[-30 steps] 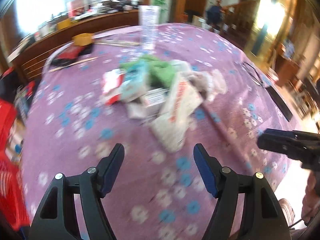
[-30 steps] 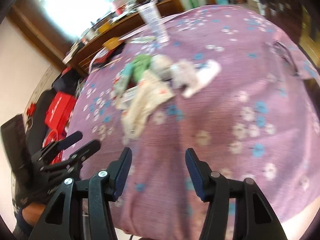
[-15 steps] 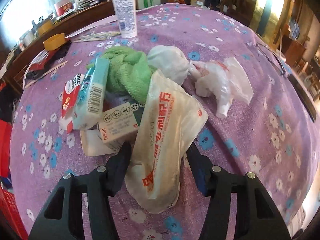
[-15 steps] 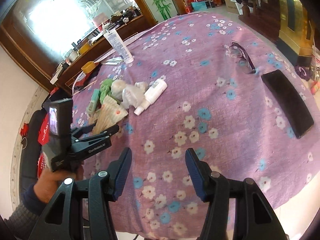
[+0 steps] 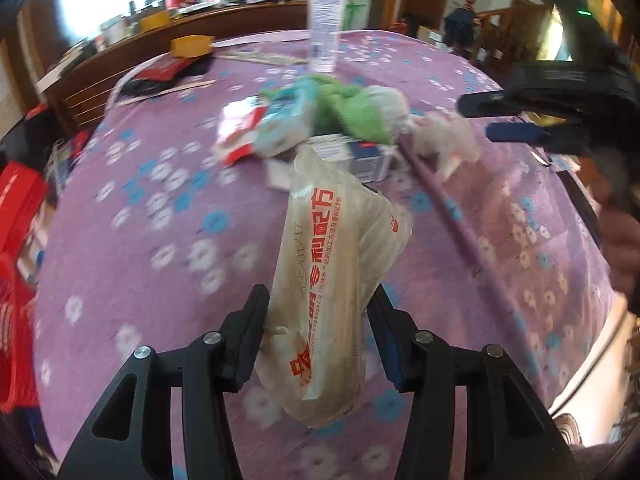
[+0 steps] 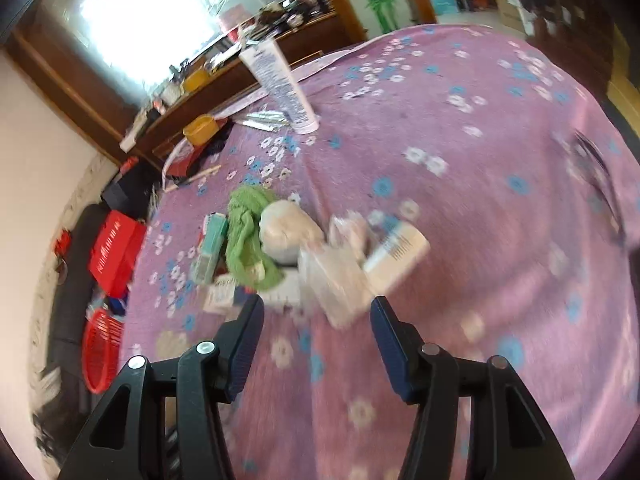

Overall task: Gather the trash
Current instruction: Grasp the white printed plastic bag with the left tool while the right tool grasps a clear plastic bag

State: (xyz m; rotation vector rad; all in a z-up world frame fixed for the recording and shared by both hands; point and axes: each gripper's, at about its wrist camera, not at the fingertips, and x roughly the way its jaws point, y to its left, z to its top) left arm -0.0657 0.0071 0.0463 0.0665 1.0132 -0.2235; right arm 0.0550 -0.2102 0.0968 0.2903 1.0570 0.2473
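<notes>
A pile of trash lies on the purple flowered tablecloth (image 5: 132, 248): a green cloth (image 5: 352, 112), a teal pack (image 5: 288, 120), a red and white pack (image 5: 236, 128), small boxes (image 5: 360, 156) and crumpled clear bags (image 5: 444, 140). My left gripper (image 5: 320, 332) is shut on a clear plastic bag with orange print (image 5: 336, 272), lifted off the pile. My right gripper (image 6: 316, 336) is open and empty just in front of the pile, by a crumpled wrapper (image 6: 340, 276) and a white bottle (image 6: 400, 252). It also shows at the right of the left wrist view (image 5: 516, 120).
A tall white tube (image 6: 280, 84) stands at the far side of the table, with a yellow tub (image 6: 202, 128) and a red pack (image 5: 168, 72) beyond. Red baskets (image 6: 102, 356) sit on the floor to the left. Glasses (image 6: 600, 176) lie at the right.
My left gripper has pulled back with the printed bag, lifting it away from the pile. My right gripper has moved in close to the pile, from well back.
</notes>
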